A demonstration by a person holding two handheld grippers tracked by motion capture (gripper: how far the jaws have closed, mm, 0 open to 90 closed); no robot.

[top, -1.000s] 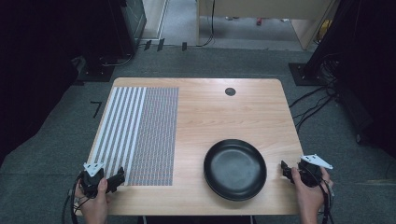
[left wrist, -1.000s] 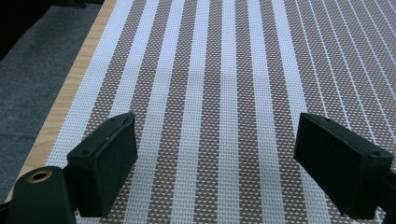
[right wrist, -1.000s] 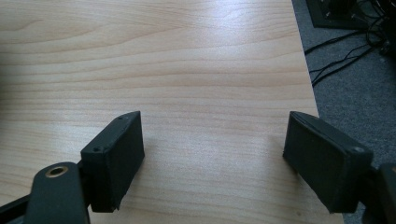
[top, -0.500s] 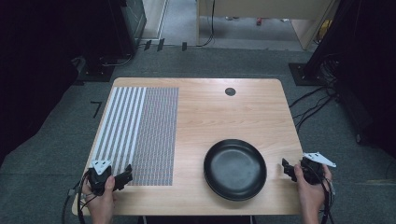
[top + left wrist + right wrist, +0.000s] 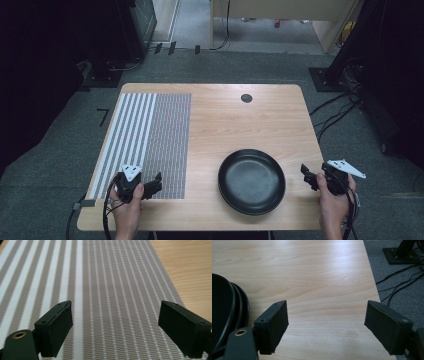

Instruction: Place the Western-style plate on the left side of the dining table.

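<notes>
A black plate (image 5: 251,181) lies on the wooden table (image 5: 240,125) at the near right; its dark rim (image 5: 227,310) edges the left of the right gripper view. A grey and white striped placemat (image 5: 150,135) covers the table's left part. My left gripper (image 5: 156,183) is open, low over the mat's near right corner, and its jaws (image 5: 117,307) frame nothing but the weave of the mat (image 5: 107,277). My right gripper (image 5: 306,176) is open too, just right of the plate at the table's right edge, with bare wood (image 5: 312,277) between its jaws (image 5: 325,312).
A small black round grommet (image 5: 246,98) sits near the table's far edge. Grey carpet surrounds the table, with cables (image 5: 335,112) and a dark stand base (image 5: 399,252) on the floor to the right. Dark equipment stands at the far left.
The left hand has carried its gripper right and slightly forward, from the table's near left corner onto the mat's near right corner. The right gripper has barely shifted.
</notes>
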